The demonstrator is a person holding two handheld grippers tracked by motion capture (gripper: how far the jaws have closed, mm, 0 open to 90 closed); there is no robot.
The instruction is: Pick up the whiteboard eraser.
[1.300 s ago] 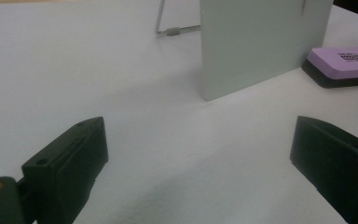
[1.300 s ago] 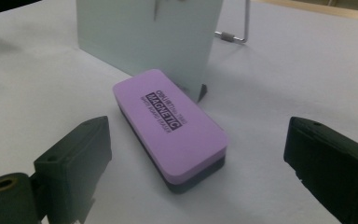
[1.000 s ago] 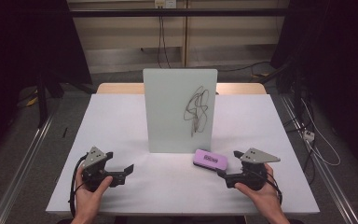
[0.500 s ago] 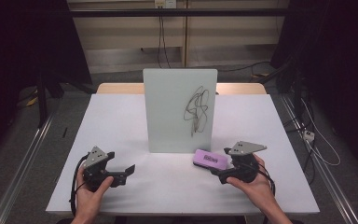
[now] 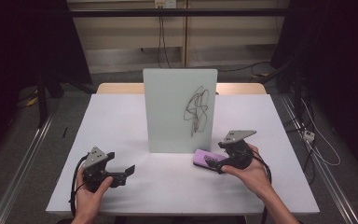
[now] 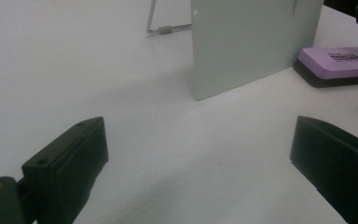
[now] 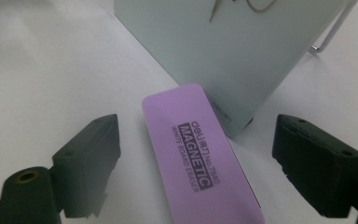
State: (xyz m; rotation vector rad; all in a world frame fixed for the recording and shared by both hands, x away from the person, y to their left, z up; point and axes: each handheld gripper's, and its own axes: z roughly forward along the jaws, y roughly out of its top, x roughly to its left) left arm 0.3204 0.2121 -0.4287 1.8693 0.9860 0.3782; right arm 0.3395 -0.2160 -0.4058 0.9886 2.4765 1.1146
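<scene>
Eraser (image 7: pixel 200 154) lies lengthwise between my right gripper's (image 7: pixel 191 158) jaws, just closing but untouching; left gripper (image 6: pixel 200 163) waits, jaws apart.

eraser (image 7: pixel 205 158) near end cut off by frame

A lab-style recording booth, not a home or shop.

Dark curtains (image 5: pixel 23 51) are hanging along the left and right edges of the frame, cables (image 5: pixel 161 28) are running down from a wall socket (image 5: pixel 164 3) at the top centre, metal rails (image 5: pixel 21 163) are lining the bare floor at lower left, and a plain white surface (image 5: pixel 121 116) is standing alone in the middle.
</scene>
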